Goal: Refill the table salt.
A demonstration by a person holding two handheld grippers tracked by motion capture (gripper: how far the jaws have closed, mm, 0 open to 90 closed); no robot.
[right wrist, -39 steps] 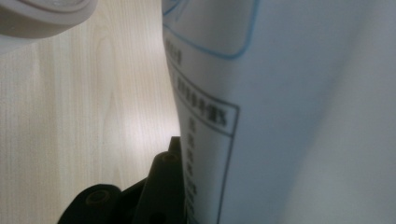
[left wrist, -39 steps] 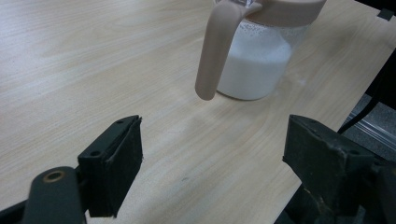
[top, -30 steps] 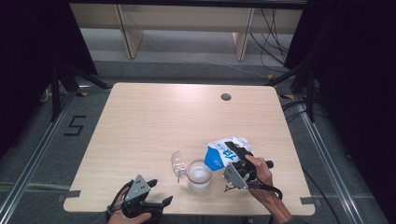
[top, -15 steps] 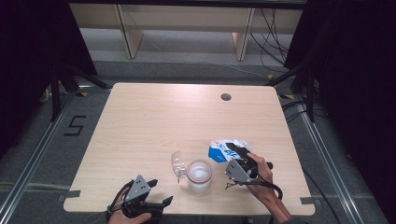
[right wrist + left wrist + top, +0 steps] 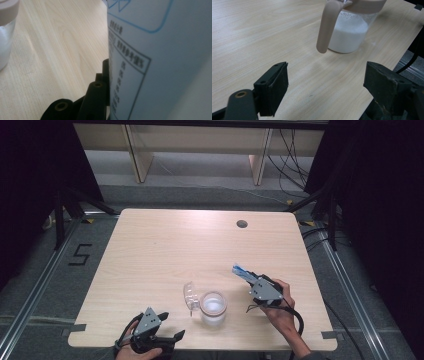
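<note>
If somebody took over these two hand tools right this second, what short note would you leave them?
Right gripper: shut on the blue-and-white bag, its jaws just closing onto it, right of the jar.
Left gripper: open, holding nothing, low at the table's near edge and aimed at the jar's handle.
Jar: upright, lid flipped open, white powder inside.
Done: bag gripped.
Left, probably: handle the bag, perhaps shut the lid.

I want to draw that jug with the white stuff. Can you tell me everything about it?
The jug is clear plastic with a beige rim and a beige handle hanging down its side. White powder fills the lower part. Its clear lid is flipped open to the left. It stands upright on the wooden table, near the front edge, with nothing gripping it.
</note>
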